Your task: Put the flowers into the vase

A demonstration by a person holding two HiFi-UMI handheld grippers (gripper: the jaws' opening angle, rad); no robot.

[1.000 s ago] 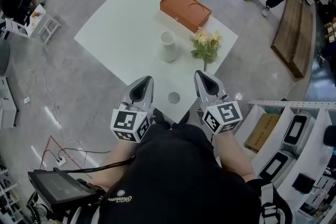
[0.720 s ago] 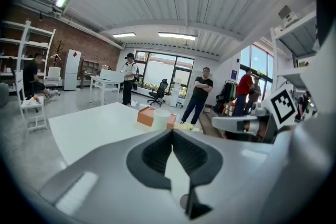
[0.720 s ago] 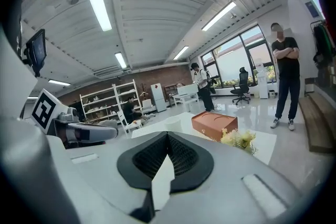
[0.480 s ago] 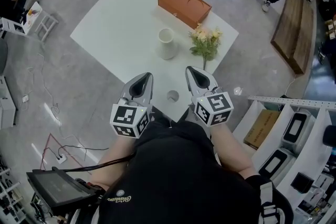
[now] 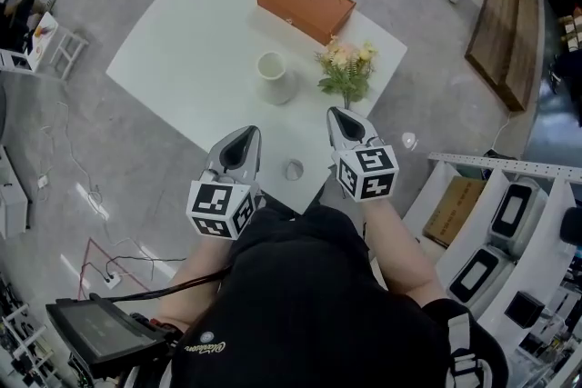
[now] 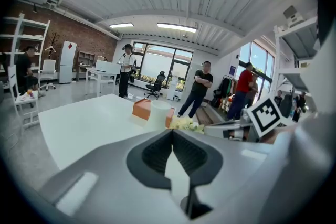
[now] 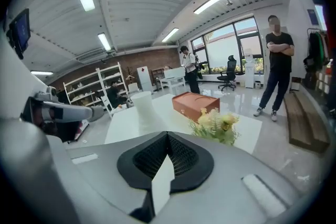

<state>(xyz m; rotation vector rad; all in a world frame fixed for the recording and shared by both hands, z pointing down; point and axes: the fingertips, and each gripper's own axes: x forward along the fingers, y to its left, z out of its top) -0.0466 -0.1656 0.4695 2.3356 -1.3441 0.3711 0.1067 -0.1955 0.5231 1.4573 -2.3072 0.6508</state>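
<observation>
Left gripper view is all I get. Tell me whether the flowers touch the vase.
Observer: No. In the head view the flowers sit on the table to the right of the vase, with a gap between them.
Operator: Report the right gripper's fingers.
Observer: The right gripper view shows the right gripper shut, nothing between its fingers.
Operator: Give its position.
Observer: In the head view its tip points at the flowers, just short of them.
</observation>
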